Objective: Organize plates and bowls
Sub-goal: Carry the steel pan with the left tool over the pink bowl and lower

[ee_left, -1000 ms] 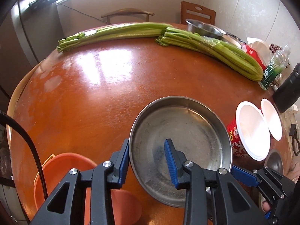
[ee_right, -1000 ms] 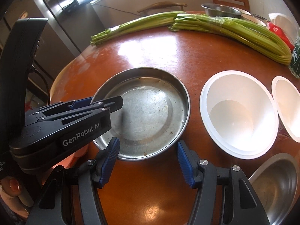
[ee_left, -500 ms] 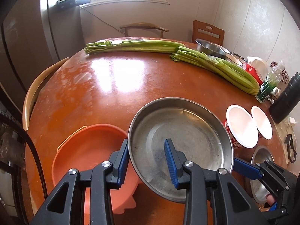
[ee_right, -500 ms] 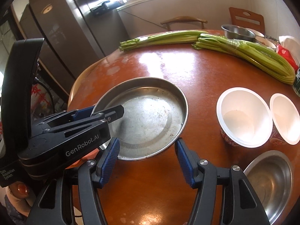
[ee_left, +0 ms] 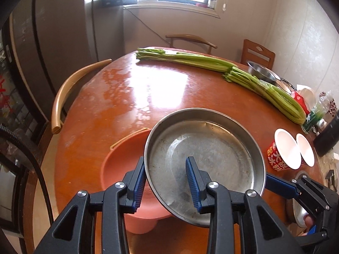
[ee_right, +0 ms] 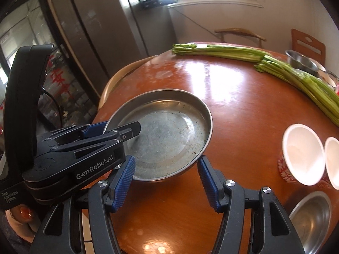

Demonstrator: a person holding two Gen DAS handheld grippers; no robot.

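Observation:
My left gripper is shut on the near rim of a large steel plate and holds it lifted above the table, partly over an orange plastic basin. The plate also shows in the right wrist view, with the left gripper clamped on its left rim. My right gripper is open and empty just in front of the plate. Two white paper bowls stand at the right, and a small steel bowl sits at the near right.
Two long celery bunches lie across the far side of the round brown table. Another steel bowl, a bottle and packets crowd the far right edge. Wooden chairs ring the table; a fridge stands at the left.
The left gripper has lifted the steel plate off the table and carried it up and toward the left, over the orange basin. Both cameras have risen. The right gripper stays open.

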